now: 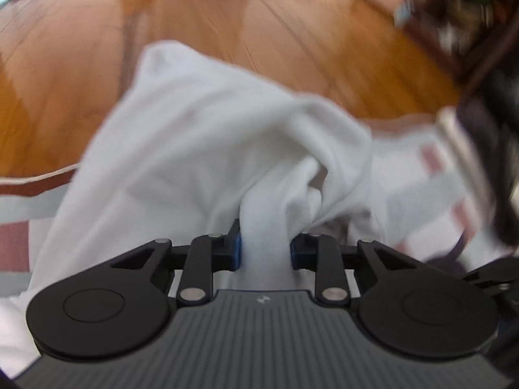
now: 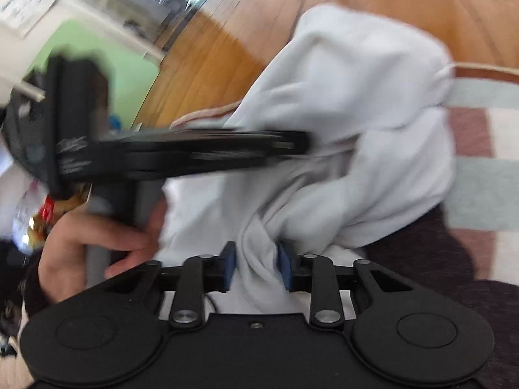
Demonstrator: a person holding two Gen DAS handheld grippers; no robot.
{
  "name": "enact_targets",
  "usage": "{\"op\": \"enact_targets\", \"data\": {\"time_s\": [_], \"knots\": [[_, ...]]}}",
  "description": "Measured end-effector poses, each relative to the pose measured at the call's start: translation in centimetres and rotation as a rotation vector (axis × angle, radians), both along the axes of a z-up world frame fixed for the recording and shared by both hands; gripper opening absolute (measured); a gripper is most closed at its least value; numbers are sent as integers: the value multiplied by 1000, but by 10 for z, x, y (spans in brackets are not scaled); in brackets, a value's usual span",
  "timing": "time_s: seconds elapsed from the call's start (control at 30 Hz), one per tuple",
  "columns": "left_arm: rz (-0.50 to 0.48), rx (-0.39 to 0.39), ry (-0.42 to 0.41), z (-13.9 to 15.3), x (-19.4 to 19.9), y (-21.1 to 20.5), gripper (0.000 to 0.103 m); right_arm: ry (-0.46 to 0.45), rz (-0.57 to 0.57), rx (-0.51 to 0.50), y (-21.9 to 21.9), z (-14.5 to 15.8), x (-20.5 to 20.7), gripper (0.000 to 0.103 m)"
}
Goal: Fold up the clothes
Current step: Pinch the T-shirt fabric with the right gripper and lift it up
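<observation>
A white garment (image 1: 201, 136) hangs bunched in front of my left gripper (image 1: 265, 248), which is shut on a thick fold of it between the blue pads (image 1: 236, 249). In the right wrist view the same white garment (image 2: 350, 103) drapes forward, and my right gripper (image 2: 257, 264) is shut on a twisted bunch of its cloth. The other gripper (image 2: 181, 154) crosses the right wrist view from the left, held by a hand (image 2: 97, 243), with its tip buried in the garment. Both views are motion-blurred.
A checked blanket (image 2: 480, 168) in grey, white and dull red lies under the garment. Beyond it is a wooden floor (image 1: 81, 64). Dark furniture with cluttered items (image 1: 470, 16) stands at the right. A green wall and white fittings (image 2: 97, 55) show at the left.
</observation>
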State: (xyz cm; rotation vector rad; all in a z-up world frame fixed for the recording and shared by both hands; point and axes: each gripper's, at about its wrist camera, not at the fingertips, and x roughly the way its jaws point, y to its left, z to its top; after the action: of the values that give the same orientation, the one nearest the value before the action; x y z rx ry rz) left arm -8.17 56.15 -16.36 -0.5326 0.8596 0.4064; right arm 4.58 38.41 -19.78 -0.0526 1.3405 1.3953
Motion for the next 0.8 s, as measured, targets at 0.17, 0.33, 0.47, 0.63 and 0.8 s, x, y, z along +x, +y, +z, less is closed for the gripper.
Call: {"op": "enact_targets", "data": {"time_s": [0.17,0.33,0.47,0.63,0.8], "knots": [[249,-163,-59,-12,-40,50,29,28,-275,25,-16,-3,36,64],[278,-226,-7,-30,-37,52,29,48,-364,-61,-11,-19,47,68],[245,-170,5,-24,-28,46,29,56,-351,-117,5,-41,48,68],[190,-186,-128,-10,-34,41,24,-218,-395,-20,-10,-29,37,13],[127,-217,-308,8,-41,35,26,-689,-637,268,-60,61,11,11]]}}
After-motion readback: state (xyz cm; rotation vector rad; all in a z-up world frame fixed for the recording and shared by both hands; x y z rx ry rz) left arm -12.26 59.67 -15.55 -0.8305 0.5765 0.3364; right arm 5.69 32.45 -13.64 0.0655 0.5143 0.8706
